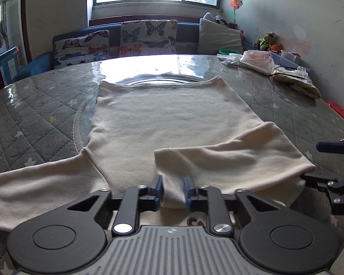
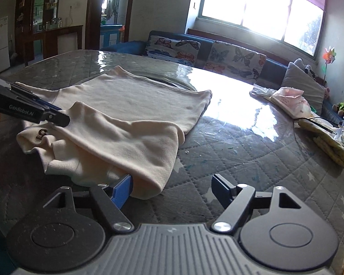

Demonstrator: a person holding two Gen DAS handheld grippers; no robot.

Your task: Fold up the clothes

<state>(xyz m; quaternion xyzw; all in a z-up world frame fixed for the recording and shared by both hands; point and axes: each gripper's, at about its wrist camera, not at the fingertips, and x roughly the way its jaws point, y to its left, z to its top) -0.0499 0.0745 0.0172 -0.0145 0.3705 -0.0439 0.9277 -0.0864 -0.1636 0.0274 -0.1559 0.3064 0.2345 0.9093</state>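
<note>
A cream long-sleeved shirt (image 1: 172, 114) lies flat on the quilted grey table (image 1: 34, 114). Its right sleeve (image 1: 236, 162) is folded across the near part of the body; the left sleeve (image 1: 34, 183) lies spread out to the left. My left gripper (image 1: 173, 186) is nearly closed with a fold of the shirt's near edge between its blue fingers. It also shows in the right wrist view (image 2: 57, 116), lying on the shirt (image 2: 126, 105). My right gripper (image 2: 172, 188) is open and empty, its left finger (image 2: 122, 189) touching the folded sleeve's edge (image 2: 149, 183); it also shows in the left wrist view (image 1: 325, 167).
Plastic bags and packets (image 1: 256, 61) and a folded yellow cloth (image 1: 298, 84) lie at the table's far right. A sofa with butterfly cushions (image 1: 146, 36) stands behind the table under the window. A red object (image 1: 341, 112) sits at the right edge.
</note>
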